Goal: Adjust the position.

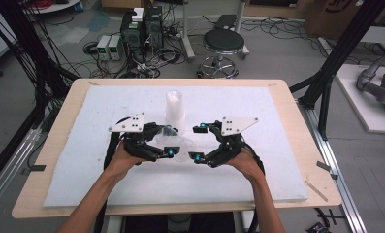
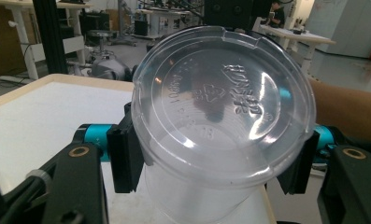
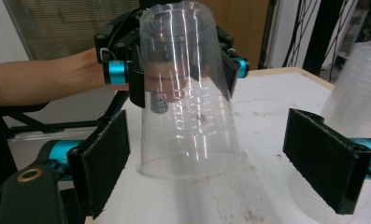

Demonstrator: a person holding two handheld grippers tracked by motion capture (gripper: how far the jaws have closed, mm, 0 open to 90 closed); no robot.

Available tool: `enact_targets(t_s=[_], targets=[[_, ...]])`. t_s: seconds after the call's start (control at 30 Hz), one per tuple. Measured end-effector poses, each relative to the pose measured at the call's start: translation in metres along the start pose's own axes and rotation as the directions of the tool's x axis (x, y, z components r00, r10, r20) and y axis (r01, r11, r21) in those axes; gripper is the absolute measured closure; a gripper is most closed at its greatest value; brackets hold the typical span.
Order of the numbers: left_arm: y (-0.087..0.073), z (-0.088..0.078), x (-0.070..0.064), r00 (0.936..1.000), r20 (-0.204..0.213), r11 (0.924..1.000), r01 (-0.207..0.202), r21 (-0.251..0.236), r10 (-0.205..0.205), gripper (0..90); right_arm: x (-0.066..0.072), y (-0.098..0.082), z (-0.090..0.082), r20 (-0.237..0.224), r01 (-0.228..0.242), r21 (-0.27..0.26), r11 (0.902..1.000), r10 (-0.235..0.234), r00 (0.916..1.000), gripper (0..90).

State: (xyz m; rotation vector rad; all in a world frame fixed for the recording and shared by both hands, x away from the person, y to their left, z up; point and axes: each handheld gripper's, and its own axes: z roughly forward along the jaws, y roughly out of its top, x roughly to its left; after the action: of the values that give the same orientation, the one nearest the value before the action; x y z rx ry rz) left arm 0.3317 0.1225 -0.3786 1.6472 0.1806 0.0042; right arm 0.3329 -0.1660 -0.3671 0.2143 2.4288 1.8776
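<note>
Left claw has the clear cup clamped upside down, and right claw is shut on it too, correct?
Not quite. The left claw does clamp the clear cup upside down, but the right claw is open: in the right gripper view its pads stand apart on either side of the cup, touching nothing.

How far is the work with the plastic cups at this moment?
Done: one clear cup is off the stack of cups and clamped near its base in the left gripper, upside down, its rim at the white mat. In hand: the right gripper, jaws open, faces the cup without touching it. Left: likely the right gripper takes the cup, and the stack remains.
</note>
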Motion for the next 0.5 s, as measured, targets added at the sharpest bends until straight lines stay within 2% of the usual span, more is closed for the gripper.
enact_targets(t_s=[0.2, 0.5], targets=[[0.002, 0.005, -0.001, 1.0, 0.005, 1.0, -0.003, -0.002, 0.003, 36.7, 0.002, 0.001, 0.011, -0.014, 0.01, 0.017, 0.9998, -0.009, 0.9999, 14.8], [0.003, 0.01, -0.001, 0.9999, 0.017, 1.0, -0.004, -0.007, 0.004, 36.7, 0.003, 0.001, 0.017, -0.025, 0.016, 0.032, 0.9994, -0.015, 0.9996, 14.8]])
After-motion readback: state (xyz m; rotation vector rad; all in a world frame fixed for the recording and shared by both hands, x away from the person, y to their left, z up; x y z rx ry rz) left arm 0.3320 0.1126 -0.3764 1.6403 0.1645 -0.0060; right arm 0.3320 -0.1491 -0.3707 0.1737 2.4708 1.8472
